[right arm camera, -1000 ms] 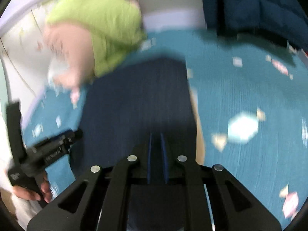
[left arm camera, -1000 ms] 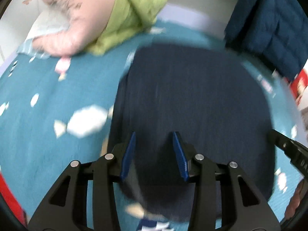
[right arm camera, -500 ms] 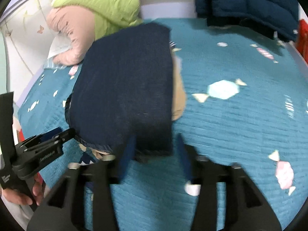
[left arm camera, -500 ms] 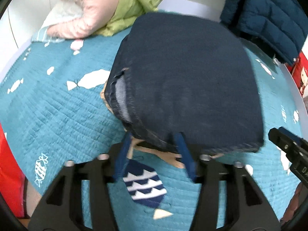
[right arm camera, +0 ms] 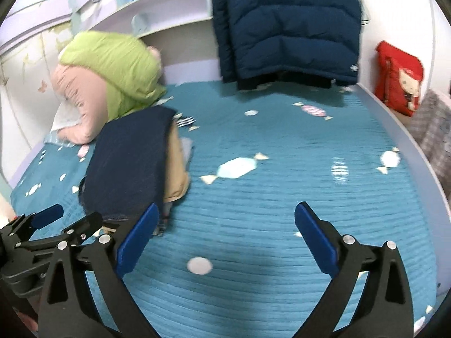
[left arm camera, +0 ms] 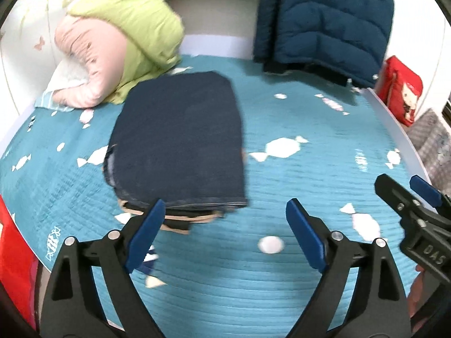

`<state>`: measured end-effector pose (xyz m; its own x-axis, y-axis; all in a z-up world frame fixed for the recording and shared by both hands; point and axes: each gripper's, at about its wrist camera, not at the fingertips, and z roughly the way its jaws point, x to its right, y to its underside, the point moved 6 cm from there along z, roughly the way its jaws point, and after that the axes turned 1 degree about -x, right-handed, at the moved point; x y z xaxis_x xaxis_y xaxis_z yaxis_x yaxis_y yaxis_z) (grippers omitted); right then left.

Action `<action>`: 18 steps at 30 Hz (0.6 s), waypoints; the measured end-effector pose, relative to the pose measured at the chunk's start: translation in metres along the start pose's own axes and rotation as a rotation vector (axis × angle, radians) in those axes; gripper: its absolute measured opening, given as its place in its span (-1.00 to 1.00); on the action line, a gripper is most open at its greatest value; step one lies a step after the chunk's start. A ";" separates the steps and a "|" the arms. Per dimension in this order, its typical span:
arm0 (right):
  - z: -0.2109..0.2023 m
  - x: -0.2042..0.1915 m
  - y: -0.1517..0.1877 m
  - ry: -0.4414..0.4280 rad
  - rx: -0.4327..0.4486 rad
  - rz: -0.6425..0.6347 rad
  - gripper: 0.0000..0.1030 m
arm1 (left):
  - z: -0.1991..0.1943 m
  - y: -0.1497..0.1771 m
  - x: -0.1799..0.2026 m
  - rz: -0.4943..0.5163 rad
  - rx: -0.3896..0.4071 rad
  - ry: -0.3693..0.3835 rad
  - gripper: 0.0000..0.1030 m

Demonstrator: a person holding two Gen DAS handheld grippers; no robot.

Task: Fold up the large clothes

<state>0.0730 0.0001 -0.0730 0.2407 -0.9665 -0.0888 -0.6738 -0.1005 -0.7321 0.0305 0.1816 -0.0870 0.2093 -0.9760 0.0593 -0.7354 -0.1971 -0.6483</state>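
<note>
I am seeing a navy puffer jacket (right arm camera: 287, 25) hanging over the teal bed cover (right arm camera: 282, 174), a green and pink duvet roll (left arm camera: 118, 42) lying at its head, and a red bag (right arm camera: 400, 79) sitting beside it.

The folded jeans (left arm camera: 180, 138) lie on the bed (left arm camera: 310, 174), on top of a stack of other folded clothes (right arm camera: 176, 169) whose edges stick out beneath them. Behind the stack, at the head of the bed, a rolled quilt (left arm camera: 121, 42) rests against the wall. To its right a padded jacket (left arm camera: 324, 19) hangs over the far end of the bed. A bag (left arm camera: 400, 93) sits beyond the bed's right edge.
</note>
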 end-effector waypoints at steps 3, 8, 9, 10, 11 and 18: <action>-0.018 0.020 -0.002 0.035 0.029 -0.007 0.83 | -0.014 -0.004 0.030 0.013 0.027 0.024 0.75; -0.047 0.051 -0.005 0.074 0.085 0.014 0.85 | -0.038 -0.011 0.069 0.064 0.084 0.014 0.75; -0.050 0.055 -0.006 0.077 0.091 0.022 0.85 | -0.042 -0.012 0.074 0.069 0.094 0.016 0.75; -0.055 0.061 -0.007 0.080 0.106 0.032 0.85 | -0.045 -0.013 0.077 0.069 0.103 0.022 0.75; -0.060 0.065 -0.009 0.081 0.123 0.042 0.85 | -0.048 -0.015 0.081 0.071 0.110 0.028 0.75; -0.069 0.075 -0.014 0.092 0.147 0.039 0.85 | -0.063 -0.015 0.095 0.095 0.139 0.025 0.75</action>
<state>0.0520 -0.0868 -0.0232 0.1469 -0.9872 -0.0619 -0.5701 -0.0334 -0.8209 0.0213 0.0861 -0.0240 0.1257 -0.9920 0.0100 -0.6545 -0.0905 -0.7507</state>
